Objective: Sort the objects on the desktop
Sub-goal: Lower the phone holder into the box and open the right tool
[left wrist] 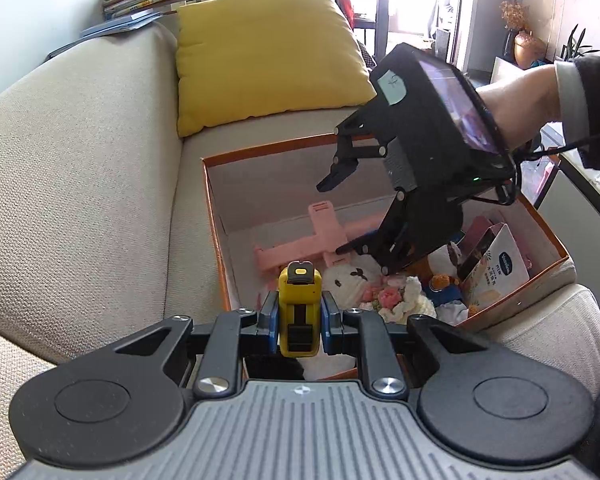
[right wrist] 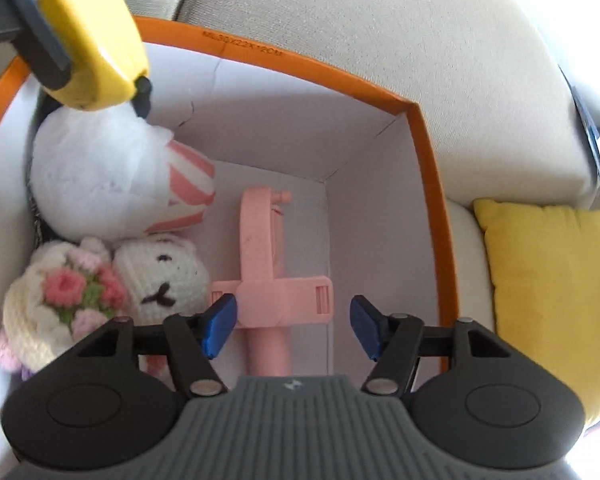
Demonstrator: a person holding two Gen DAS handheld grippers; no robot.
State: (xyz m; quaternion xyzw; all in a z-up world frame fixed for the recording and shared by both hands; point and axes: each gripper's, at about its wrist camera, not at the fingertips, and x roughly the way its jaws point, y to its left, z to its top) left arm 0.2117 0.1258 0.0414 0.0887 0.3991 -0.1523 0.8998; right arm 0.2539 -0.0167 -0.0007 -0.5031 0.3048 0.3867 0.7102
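Left wrist view
- Left gripper (left wrist: 299,316): jaws clamped on a yellow tape measure (left wrist: 299,308), long axis running away from the camera, held over the near rim of the orange box (left wrist: 216,216).
- Box position: sits on the beige sofa (left wrist: 80,184), directly beyond and below the tape measure; a drop would land in the near left corner.
- Right gripper (left wrist: 342,212): over the far right of the box, jaws apart, nothing between them.

Right wrist view
- Right gripper (right wrist: 292,326): jaws spread, empty; pink phone holder (right wrist: 260,264) lies on the box floor below them, its stem running near to far.
- Tape measure: upper left, above the white plush.
- Nearer hand: left, already holding it.

Count
- Tape measure: one. Phone holder: one. Box: one.
- Yellow cushion (left wrist: 268,52): one.
- Plush toys: at least three; exact total unclear.
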